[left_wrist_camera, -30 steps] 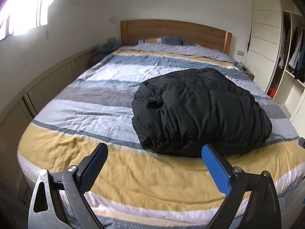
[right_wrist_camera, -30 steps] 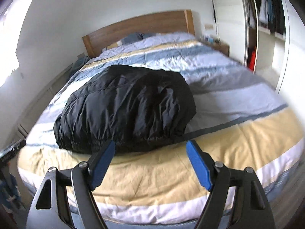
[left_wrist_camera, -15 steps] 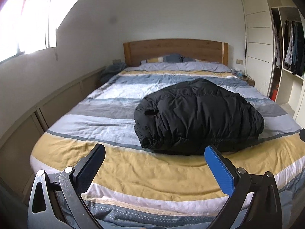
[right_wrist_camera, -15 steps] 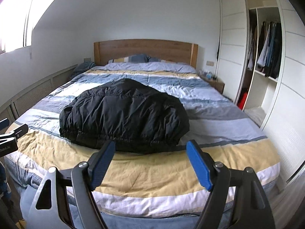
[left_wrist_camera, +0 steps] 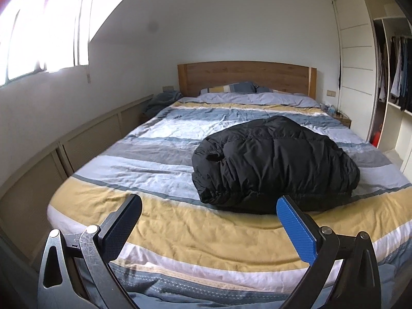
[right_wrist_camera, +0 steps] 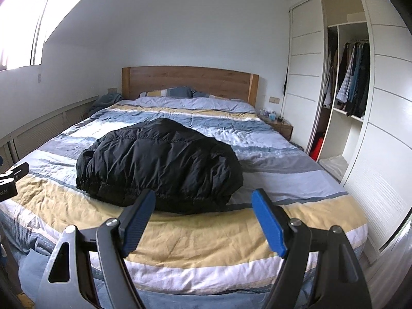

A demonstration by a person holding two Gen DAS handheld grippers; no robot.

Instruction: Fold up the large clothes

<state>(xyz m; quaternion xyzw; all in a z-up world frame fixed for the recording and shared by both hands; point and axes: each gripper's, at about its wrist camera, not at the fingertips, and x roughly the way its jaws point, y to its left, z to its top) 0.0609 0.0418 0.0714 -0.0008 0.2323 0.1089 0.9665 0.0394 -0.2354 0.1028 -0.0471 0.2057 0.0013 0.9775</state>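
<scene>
Filling most of both views is the bed [left_wrist_camera: 180, 234] with its striped duvet in yellow, blue, grey and white, running back to a wooden headboard [left_wrist_camera: 244, 76]. At the right of your right wrist view stands the open wardrobe [right_wrist_camera: 345, 82], with hanging clothes too dark and small to sort by type.

On the near half of the bed lies the black puffer jacket [left_wrist_camera: 273, 162], bundled into 1 rounded mound; its elastic hem faces you, resting on the yellow stripe. It sits right of centre in your left wrist view and left of centre in your right wrist view [right_wrist_camera: 159, 164]. Sleeves and zip are tucked out of sight, so you cannot tell how it is folded inside.

You hold your left gripper [left_wrist_camera: 208, 206] level at the foot of the bed, pointing toward the headboard, its 2 fingers spread wide with nothing between them, short of the jacket and not touching it. Your right gripper [right_wrist_camera: 203, 200] is posed the same way, jaws wide apart and empty, its left finger overlapping the jacket's hem only in line of sight. Both gripper bodies are cut off by the bottom edge.

Pillows [right_wrist_camera: 167, 92] lie against the headboard; small items on the nightstand [right_wrist_camera: 279, 125] are too blurred to name.
</scene>
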